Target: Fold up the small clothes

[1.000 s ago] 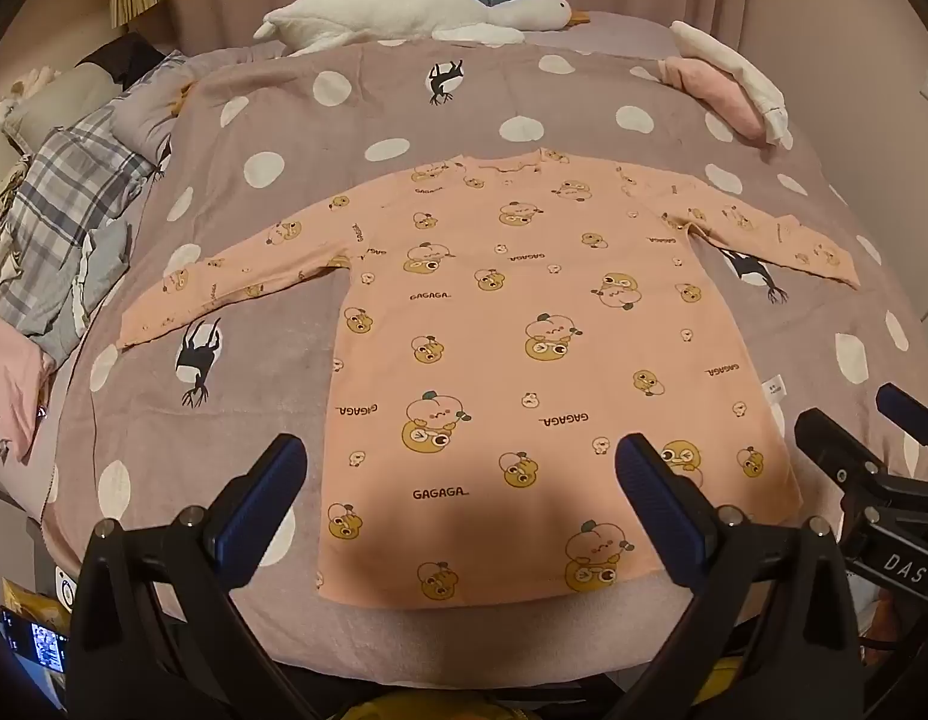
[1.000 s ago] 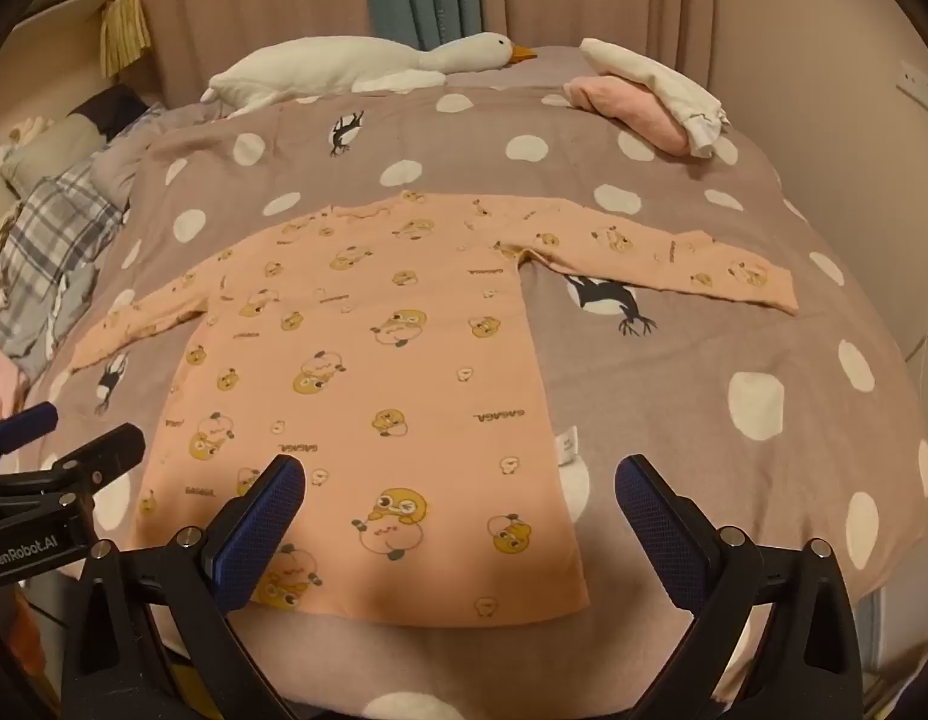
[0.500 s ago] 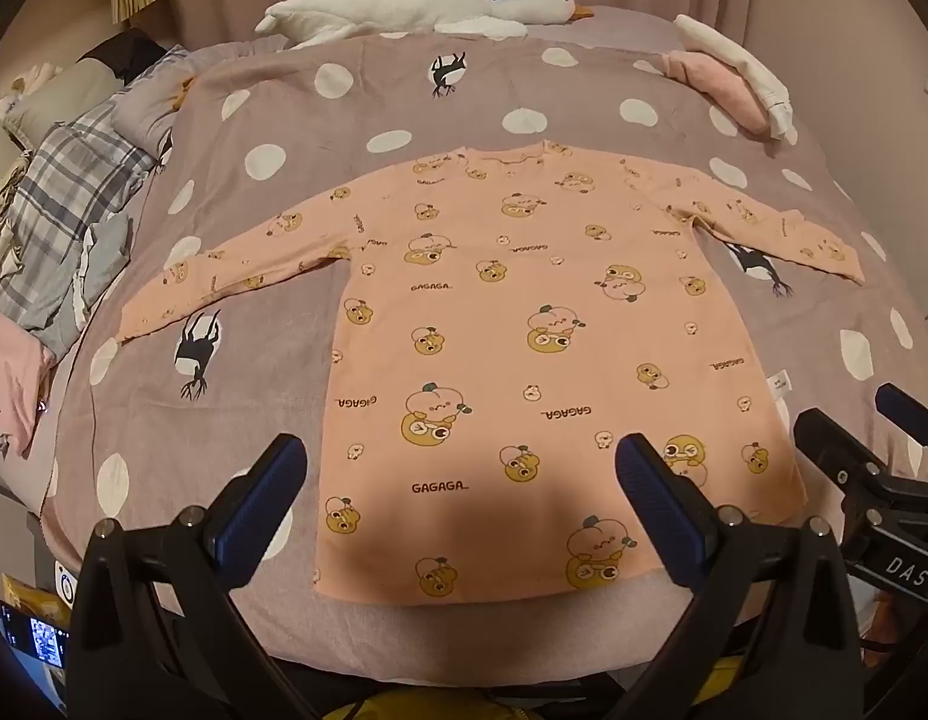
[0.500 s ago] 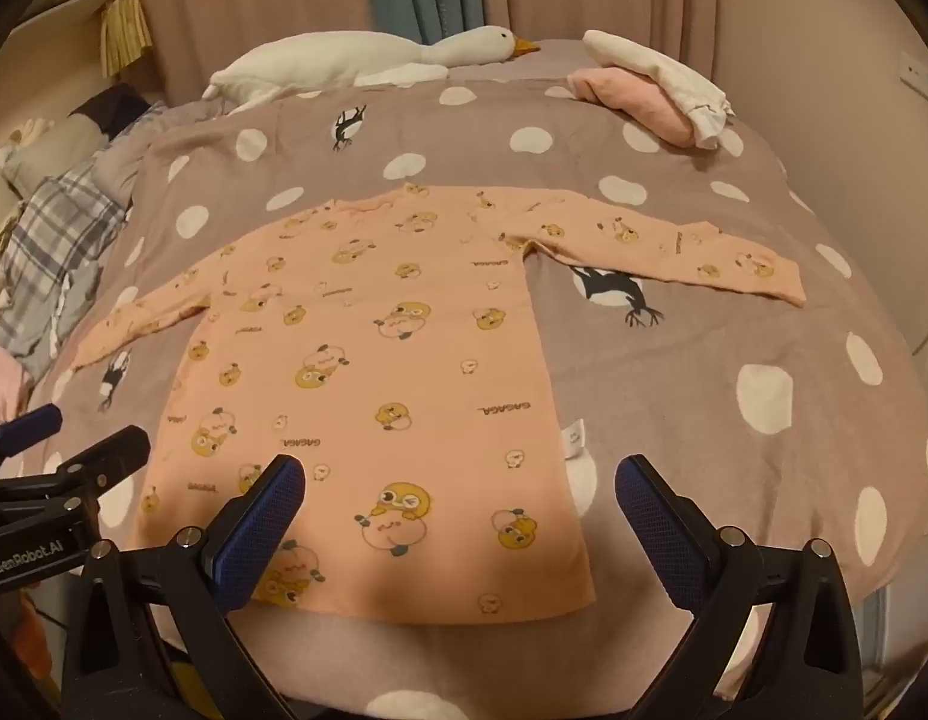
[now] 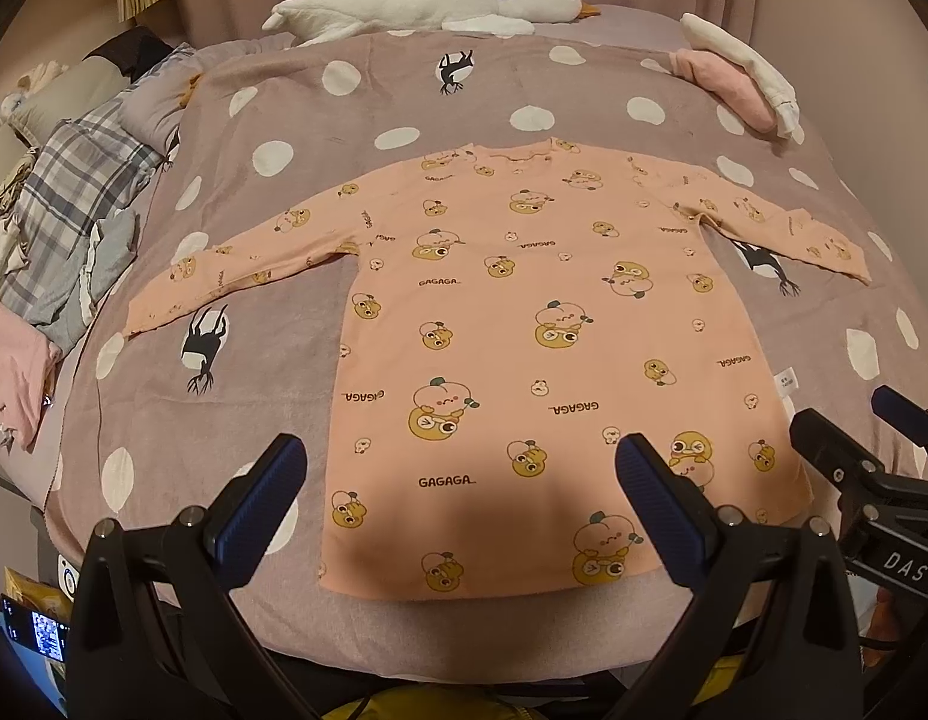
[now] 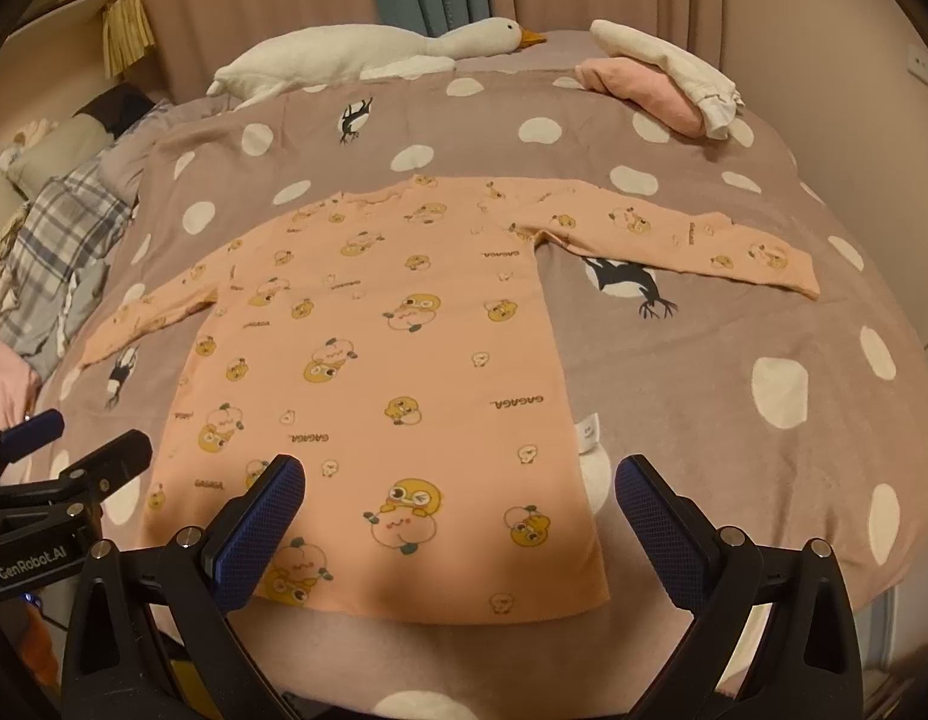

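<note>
The peach shirt (image 5: 524, 324) lies flat in the middle of the bed (image 5: 284, 396), neckline toward the far end, hem toward the cameras, both sleeves spread wide. No fold is in it yet, so my read is that we're at the very start: garment laid out, first fold still to come. The left sleeve (image 5: 242, 264) trails out over a penguin print on the dotted bedcover (image 6: 734, 420); the right sleeve (image 6: 674, 240) reaches toward the wall side, its cuff lying flat.

Both claws hang above the near edge of the bed. The left claw (image 5: 461, 483) is spread wide and holds nothing, its blue pads apart over the hem. The right claw (image 6: 461, 489) is just as wide and just as empty, over the hem's right corner (the little white care tag (image 6: 589, 433) peeks out on that side seam).

The next move, I'd judge, calls for a sleeve: reach to a cuff, pinch the cloth thinly so the cover below isn't caught, and carry it across the chest. Or both claws take one side edge together.

Farther out: a plush goose (image 5: 428, 6) at the head, a pink and white bundle (image 6: 662, 87) by the wall, plaid cloth (image 5: 74, 192) heaped on the left.
</note>
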